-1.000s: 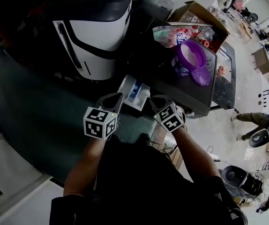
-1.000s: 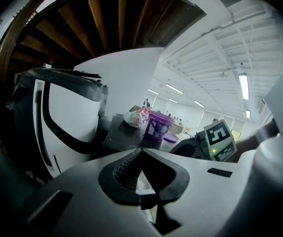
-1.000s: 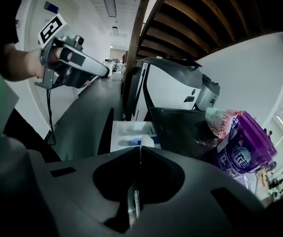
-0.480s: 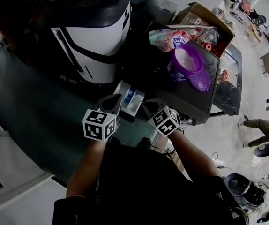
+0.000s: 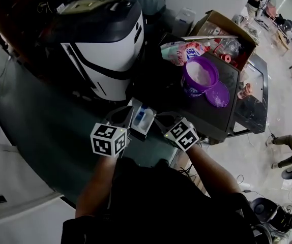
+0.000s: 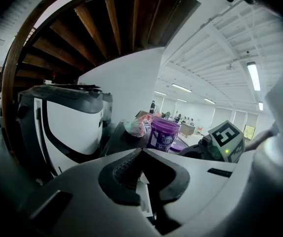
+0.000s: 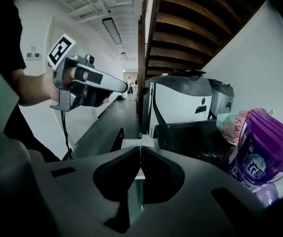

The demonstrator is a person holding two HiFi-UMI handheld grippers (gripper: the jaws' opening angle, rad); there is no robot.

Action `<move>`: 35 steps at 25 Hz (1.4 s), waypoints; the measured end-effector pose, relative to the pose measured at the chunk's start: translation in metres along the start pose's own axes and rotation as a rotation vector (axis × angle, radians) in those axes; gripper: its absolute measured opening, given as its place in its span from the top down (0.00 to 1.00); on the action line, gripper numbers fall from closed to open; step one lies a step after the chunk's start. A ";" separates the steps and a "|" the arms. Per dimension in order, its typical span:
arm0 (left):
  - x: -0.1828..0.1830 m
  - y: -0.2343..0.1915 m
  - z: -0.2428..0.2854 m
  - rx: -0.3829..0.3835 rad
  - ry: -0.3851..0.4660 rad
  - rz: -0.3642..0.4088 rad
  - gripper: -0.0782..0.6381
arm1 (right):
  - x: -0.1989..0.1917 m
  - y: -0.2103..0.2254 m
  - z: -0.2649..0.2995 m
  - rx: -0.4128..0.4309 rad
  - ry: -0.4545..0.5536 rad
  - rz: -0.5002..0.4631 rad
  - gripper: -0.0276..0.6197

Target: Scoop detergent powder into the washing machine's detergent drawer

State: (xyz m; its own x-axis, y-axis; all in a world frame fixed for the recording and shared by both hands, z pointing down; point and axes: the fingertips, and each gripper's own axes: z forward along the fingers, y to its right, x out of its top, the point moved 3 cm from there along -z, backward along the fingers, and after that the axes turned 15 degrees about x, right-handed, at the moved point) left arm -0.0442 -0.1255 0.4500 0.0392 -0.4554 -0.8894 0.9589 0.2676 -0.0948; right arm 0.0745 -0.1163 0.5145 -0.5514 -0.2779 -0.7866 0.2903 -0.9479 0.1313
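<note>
While both jaw pairs sit pressed together, empty, left gripper [image 5: 121,116] and right gripper [image 5: 162,120] flank rectangular white plastic detergent drawer [image 5: 142,117]; round purple tub [image 5: 199,76], powder-filled.

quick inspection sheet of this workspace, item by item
surface: dark tabletop, partly bare
job's things: washing machine; detergent drawer pulled out; purple powder tub open, its lid beside it; no scoop seen
clutter: pink bag and cardboard box behind the tub
grippers: left gripper and right gripper both shut, empty, either side of the drawer
cables: lead hanging from the left gripper
surroundings: stair underside overhead; person far off on the floor
</note>
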 end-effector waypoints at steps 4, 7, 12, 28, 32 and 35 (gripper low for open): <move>0.008 -0.003 0.000 0.002 0.006 0.022 0.88 | 0.016 0.000 -0.012 0.037 0.074 0.036 0.93; 0.016 -0.007 -0.002 0.005 0.020 0.030 0.88 | 0.026 0.003 -0.022 0.052 0.122 0.071 0.93; 0.033 -0.012 -0.007 -0.003 0.051 0.026 0.88 | 0.045 0.009 -0.050 0.078 0.266 0.163 0.93; 0.095 -0.002 -0.031 -0.041 0.193 0.032 0.88 | 0.086 0.025 -0.148 0.082 0.621 0.288 0.93; 0.099 -0.001 -0.038 -0.028 0.222 0.005 0.88 | 0.091 0.022 -0.161 0.082 0.681 0.281 0.93; 0.099 -0.003 -0.041 -0.014 0.234 -0.003 0.88 | 0.092 0.016 -0.165 0.089 0.729 0.274 0.93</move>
State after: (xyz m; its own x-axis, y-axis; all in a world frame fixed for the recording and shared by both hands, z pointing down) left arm -0.0547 -0.1362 0.3437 -0.0319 -0.2478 -0.9683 0.9547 0.2792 -0.1029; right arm 0.1577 -0.1315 0.3447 0.1920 -0.3604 -0.9128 0.2610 -0.8779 0.4015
